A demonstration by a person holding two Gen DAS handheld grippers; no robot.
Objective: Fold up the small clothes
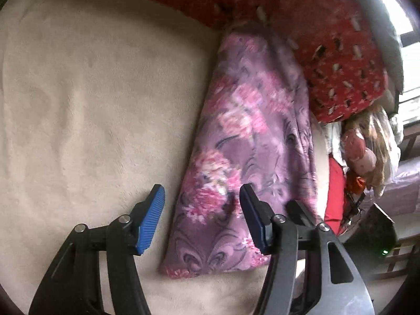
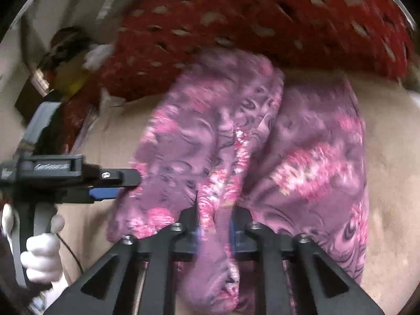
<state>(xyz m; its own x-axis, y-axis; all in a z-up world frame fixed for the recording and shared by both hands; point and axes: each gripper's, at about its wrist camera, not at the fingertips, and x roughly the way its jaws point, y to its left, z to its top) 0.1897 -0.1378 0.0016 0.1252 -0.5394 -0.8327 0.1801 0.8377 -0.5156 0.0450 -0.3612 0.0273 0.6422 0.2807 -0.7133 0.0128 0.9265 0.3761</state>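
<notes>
A small purple garment with pink flowers lies on a beige blanket. My left gripper hangs open over the garment's left edge, one blue pad above the blanket and the other above the cloth, with nothing pinched. In the right wrist view my right gripper is shut on a bunched fold of the same garment, and the cloth rises into its jaws. The left gripper shows there at the left, held by a white-gloved hand.
A red blanket with pale flecks is heaped along the far side, also seen in the right wrist view as red blanket. A doll with long hair and other clutter sit past the garment's right side. Bare beige blanket spreads around the cloth.
</notes>
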